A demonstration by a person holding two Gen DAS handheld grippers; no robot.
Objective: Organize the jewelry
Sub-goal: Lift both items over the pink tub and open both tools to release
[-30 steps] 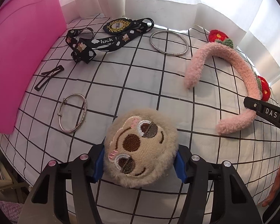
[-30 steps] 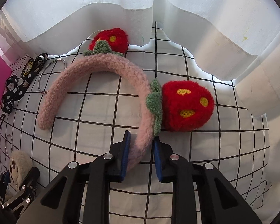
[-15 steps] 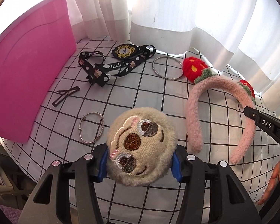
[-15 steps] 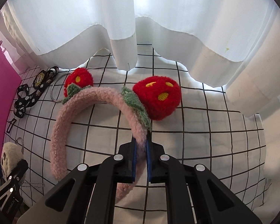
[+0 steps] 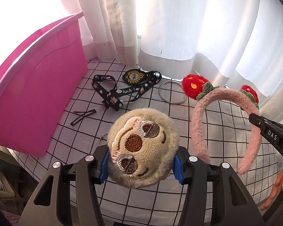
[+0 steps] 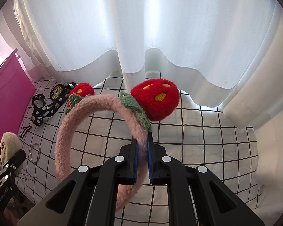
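Pink bin (image 5: pixel 34 94), interior hidden; bracelets (image 5: pixel 172 93) outside on checked cloth (image 5: pixel 226 124)

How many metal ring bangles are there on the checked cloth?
2: one bangle lies near the curtain beside the black strap; the other bangle lies nearer the pink box, mostly hidden behind the plush in the left view.

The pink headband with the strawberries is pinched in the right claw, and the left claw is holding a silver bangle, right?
Not quite. The right claw does pinch the pink headband, but the left wrist view shows the left claw holding a plush face, not a bangle.
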